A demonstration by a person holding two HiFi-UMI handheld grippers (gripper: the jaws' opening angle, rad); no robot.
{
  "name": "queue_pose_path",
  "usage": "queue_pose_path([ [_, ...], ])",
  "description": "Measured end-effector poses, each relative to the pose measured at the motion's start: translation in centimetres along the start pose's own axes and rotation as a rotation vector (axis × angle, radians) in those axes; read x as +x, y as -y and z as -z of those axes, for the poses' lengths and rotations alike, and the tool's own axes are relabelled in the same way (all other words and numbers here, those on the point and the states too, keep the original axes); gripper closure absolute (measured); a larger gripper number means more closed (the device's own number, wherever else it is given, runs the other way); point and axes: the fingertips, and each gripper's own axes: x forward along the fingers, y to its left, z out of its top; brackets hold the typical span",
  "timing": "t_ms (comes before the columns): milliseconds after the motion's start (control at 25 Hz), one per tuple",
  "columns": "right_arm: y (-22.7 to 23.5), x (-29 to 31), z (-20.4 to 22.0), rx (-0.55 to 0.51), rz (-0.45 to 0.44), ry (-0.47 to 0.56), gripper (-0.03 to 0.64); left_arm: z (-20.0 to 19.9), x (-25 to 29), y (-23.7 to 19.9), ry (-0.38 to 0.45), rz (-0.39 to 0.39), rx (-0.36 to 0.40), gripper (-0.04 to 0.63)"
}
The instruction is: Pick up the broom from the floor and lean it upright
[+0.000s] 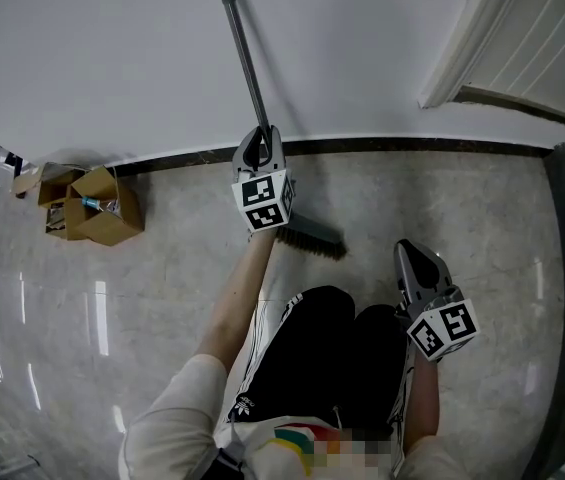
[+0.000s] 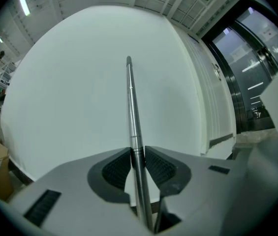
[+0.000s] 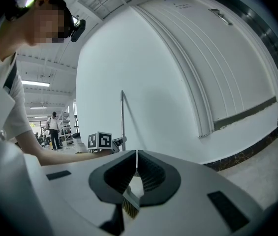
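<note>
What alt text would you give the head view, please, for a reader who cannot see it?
The left gripper clamps the metal handle of a broom, held upright before a white wall with its brush head on the floor. The right gripper hangs empty, fingers together, beside the person's knee; cardboard boxes sit at left.

Left gripper (image 1: 260, 146) clamped on broom handle (image 1: 242, 53); right gripper (image 1: 412, 254) closed, empty.

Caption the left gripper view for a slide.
Left gripper clamps the metal broom handle, which rises nearly upright in front of a white wall.
</note>
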Motion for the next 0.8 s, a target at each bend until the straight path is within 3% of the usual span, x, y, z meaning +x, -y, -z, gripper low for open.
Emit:
queue_pose_path([
  [160, -0.5, -0.4, -0.4, -0.005, -0.010, 0.016, 0.603, -0.7, -0.4, -0.4, 0.007, -0.032, 0.032, 0.463],
  [320, -1.3, -0.9, -1.1, -0.027, -0.016, 0.028, 0.603, -3.0, -1.7, -0.5, 0.065, -0.065, 0.055, 0.417],
  [520, -2.2, -1.4, -3.4, -0.053, -0.031, 0.074, 0.603, -7.1, -5.5, 1.6, 0.151, 0.010, 0.012, 0.419],
  [640, -2.6, -1.1, -4.8, -0.055, -0.030, 0.101, 0.603, -8.1, -8.5, 3.4, 0.154, 0.072, 0.005, 0.424],
  [760, -2.8, -0.4, -5.9, -0.049, -0.040, 0.128, 0.603, -8.5, -11.6, 5.1, 0.151, 0.108, 0.000, 0.552],
  [800, -2.9, -0.3, -6.2, -0.044, -0.043, 0.140, 0.603, -8.4, -12.5, 5.8, 0.145, 0.123, -0.006, 0.552],
])
